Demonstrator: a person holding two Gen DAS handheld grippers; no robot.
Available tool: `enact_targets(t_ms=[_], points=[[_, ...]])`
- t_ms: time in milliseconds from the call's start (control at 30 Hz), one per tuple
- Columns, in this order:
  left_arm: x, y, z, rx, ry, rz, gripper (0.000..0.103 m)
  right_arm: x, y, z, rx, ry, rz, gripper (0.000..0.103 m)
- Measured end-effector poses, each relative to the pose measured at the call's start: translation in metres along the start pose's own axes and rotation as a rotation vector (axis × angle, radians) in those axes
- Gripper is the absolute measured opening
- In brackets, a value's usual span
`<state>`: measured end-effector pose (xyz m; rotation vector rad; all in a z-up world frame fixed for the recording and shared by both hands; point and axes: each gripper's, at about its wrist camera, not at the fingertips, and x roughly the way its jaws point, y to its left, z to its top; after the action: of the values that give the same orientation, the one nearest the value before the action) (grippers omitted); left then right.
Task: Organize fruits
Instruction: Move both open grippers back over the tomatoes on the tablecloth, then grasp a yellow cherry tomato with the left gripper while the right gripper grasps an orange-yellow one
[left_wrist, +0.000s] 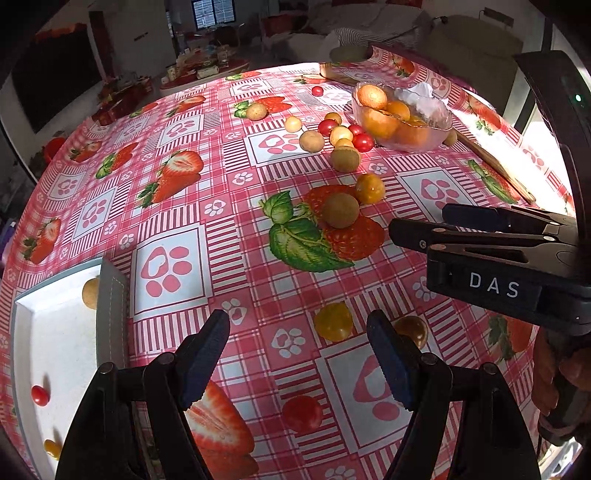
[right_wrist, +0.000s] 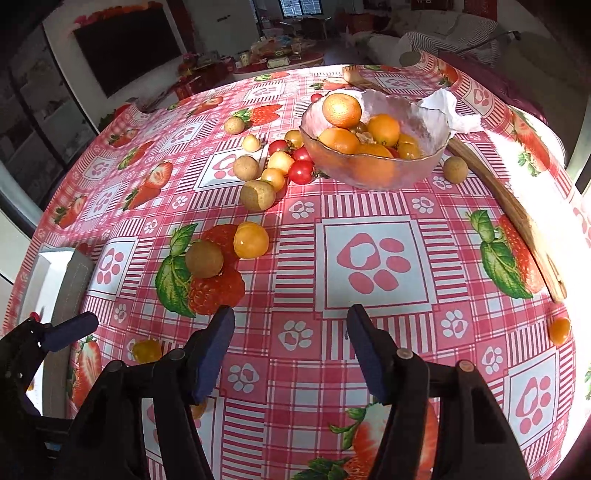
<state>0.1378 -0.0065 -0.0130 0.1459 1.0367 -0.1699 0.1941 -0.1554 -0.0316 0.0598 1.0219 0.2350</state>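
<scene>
Left gripper (left_wrist: 297, 354): fingers apart, nothing between, low over the surface (left_wrist: 221, 155) at frame bottom.
Right gripper (right_wrist: 290, 350): fingers apart, empty, bottom centre.
Bowl (right_wrist: 424, 122): glass, upper centre-right, oranges inside.
Loose fruit: small tomatoes (right_wrist: 300, 172) & brown ones clustered just left of bowl.
Tray (left_wrist: 48, 332): white, lower left; red tomato (left_wrist: 40, 395) in it.

1. The right tongs (right_wrist: 291, 354) stand apart, empty, over the desk (right_wrist: 373, 258).
2. At one o'clock, a glass bowl (right_wrist: 373, 173) holds oranges (right_wrist: 341, 110).
3. At eleven o'clock lie a brown longan (right_wrist: 204, 259) touching a yellow tomato (right_wrist: 251, 240), with cherry tomatoes (right_wrist: 300, 172) beyond.
4. The left tongs (right_wrist: 70, 328) enter at nine o'clock.
</scene>
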Motion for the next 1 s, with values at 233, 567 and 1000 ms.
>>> enact_targets(t_ms=[233, 567, 1000], points=[[0.010, -0.004, 0.002, 0.011, 0.003, 0.000, 0.071, 0.015, 0.012, 0.015, -0.099, -0.030, -0.037, 0.067], [0.007, -0.009, 0.000, 0.011, -0.020, -0.053, 0.046, 0.027, 0.024, 0.031, -0.156, -0.059, -0.040, 0.026], [-0.005, -0.010, -0.012, -0.029, -0.043, -0.129, 0.023, -0.009, -0.007, -0.007, 0.035, -0.009, 0.073, 0.026]])
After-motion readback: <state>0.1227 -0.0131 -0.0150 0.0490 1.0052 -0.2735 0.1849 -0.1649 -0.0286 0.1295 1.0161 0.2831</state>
